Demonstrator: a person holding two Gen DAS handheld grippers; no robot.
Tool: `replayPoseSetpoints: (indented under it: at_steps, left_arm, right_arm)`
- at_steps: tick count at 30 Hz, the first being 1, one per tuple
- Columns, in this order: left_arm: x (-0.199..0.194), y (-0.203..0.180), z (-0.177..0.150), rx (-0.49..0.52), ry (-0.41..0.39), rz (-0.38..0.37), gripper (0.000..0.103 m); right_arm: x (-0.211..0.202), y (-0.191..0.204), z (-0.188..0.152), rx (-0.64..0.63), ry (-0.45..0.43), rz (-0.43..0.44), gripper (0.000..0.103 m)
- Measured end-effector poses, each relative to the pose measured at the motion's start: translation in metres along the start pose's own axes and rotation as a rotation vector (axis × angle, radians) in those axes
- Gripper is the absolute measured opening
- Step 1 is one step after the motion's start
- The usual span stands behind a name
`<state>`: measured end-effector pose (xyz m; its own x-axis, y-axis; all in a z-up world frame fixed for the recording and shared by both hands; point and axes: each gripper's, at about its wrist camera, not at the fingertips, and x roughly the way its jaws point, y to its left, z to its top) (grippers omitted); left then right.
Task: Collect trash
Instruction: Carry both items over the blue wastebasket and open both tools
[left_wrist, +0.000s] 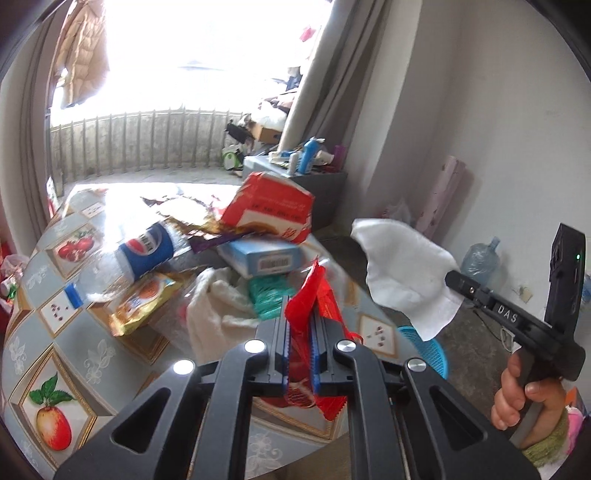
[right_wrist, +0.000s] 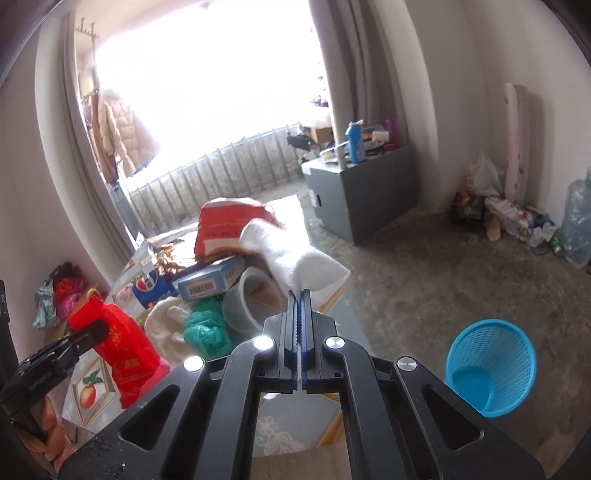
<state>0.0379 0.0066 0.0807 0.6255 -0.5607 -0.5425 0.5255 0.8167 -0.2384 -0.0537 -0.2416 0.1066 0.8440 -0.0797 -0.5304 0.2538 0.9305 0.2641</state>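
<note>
On my left wrist view, the left gripper is clenched on a red wrapper, which sticks up between the blue pads and hangs out below them. Behind it the table carries the trash pile: a Pepsi bottle lying on its side, a gold packet, a white cloth, a green net, a blue box and a red box tilted on top of it. To the right I see the right gripper held by a hand, its tips pinching a white tissue in the air off the table's edge. A blue basket sits on the floor below it.

On my right wrist view, the right gripper has its jaws pressed together on the tissue, which flops away ahead of the tips. The basket stands on the floor at lower right, apart from the table. At left, the left gripper grips the red wrapper above the table, near the cloth and green net.
</note>
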Motion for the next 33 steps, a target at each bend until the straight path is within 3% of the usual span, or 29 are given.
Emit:
replayPoseSetpoints:
  at_steps: [8,15,19,22,28,29,30,31,32,33]
  left_arm:
    - [0.038,-0.077,0.038,0.096,0.037,-0.195,0.008]
    - [0.137,-0.183,0.051,0.189,0.206,-0.355,0.008]
    - [0.203,-0.245,0.041,0.271,0.307,-0.383,0.008]
    - [0.261,-0.29,0.024,0.313,0.427,-0.403,0.008]
    - [0.355,-0.357,-0.026,0.472,0.567,-0.374,0.009]
    - [0.37,-0.363,-0.035,0.486,0.6,-0.378,0.01]
    - [0.385,-0.37,-0.045,0.509,0.633,-0.358,0.019]
    - [0.397,-0.376,-0.054,0.528,0.658,-0.34,0.035]
    - [0.404,-0.38,-0.061,0.539,0.676,-0.328,0.044]
    - [0.413,-0.38,-0.067,0.549,0.686,-0.287,0.047]
  right_arm:
    - [-0.049,-0.062,0.006,0.114,-0.114,-0.128,0.0]
    - [-0.059,-0.141,-0.003,0.245,-0.126,-0.292,0.0]
    - [-0.04,-0.186,-0.012,0.311,-0.093,-0.356,0.0]
    - [-0.016,-0.222,-0.022,0.36,-0.047,-0.391,0.0]
    - [0.041,-0.294,-0.045,0.449,0.07,-0.428,0.0]
    - [0.053,-0.306,-0.05,0.467,0.096,-0.432,0.004]
    - [0.064,-0.318,-0.055,0.493,0.123,-0.428,0.006]
    - [0.073,-0.328,-0.059,0.513,0.15,-0.42,0.009]
    - [0.085,-0.342,-0.067,0.546,0.185,-0.4,0.02]
    - [0.091,-0.35,-0.075,0.576,0.204,-0.392,0.028]
